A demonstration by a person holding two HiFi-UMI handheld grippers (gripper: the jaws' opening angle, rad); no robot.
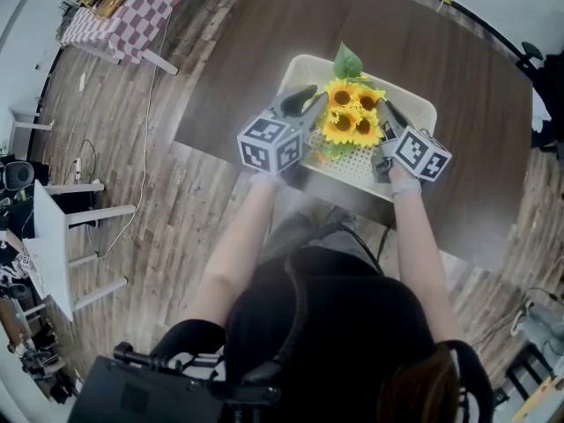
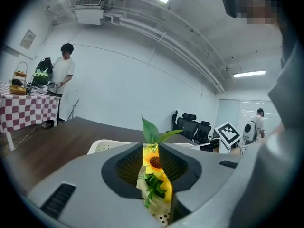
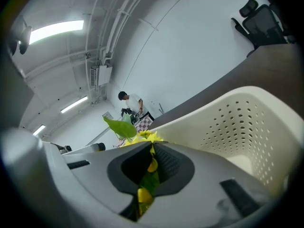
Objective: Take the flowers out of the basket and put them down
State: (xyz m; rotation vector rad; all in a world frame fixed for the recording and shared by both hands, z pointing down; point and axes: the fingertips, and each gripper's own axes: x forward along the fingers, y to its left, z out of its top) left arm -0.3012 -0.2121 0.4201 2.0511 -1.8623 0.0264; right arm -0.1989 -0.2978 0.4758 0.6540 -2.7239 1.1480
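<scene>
A bunch of yellow sunflowers [image 1: 352, 113] with one big green leaf stands in the white perforated basket [image 1: 300, 64] on the dark table. My left gripper [image 1: 314, 100] is at the bunch's left side. In the left gripper view its jaws [image 2: 153, 148] stand apart, and a sunflower [image 2: 154, 163] shows in the gap with no pad pressing on it. My right gripper [image 1: 385, 111] is at the bunch's right side. Its jaws [image 3: 151, 151] are closed to a slit on green leaves and yellow petals [image 3: 143, 137], beside the basket wall [image 3: 237, 122].
The basket sits near the front edge of the dark brown table [image 1: 264, 25]. A checkered table [image 1: 132, 7] stands far left, with a person [image 2: 61, 80] beside it. A white desk [image 1: 53, 236] and cables lie at the left. Office chairs [image 2: 192, 125] stand beyond the table.
</scene>
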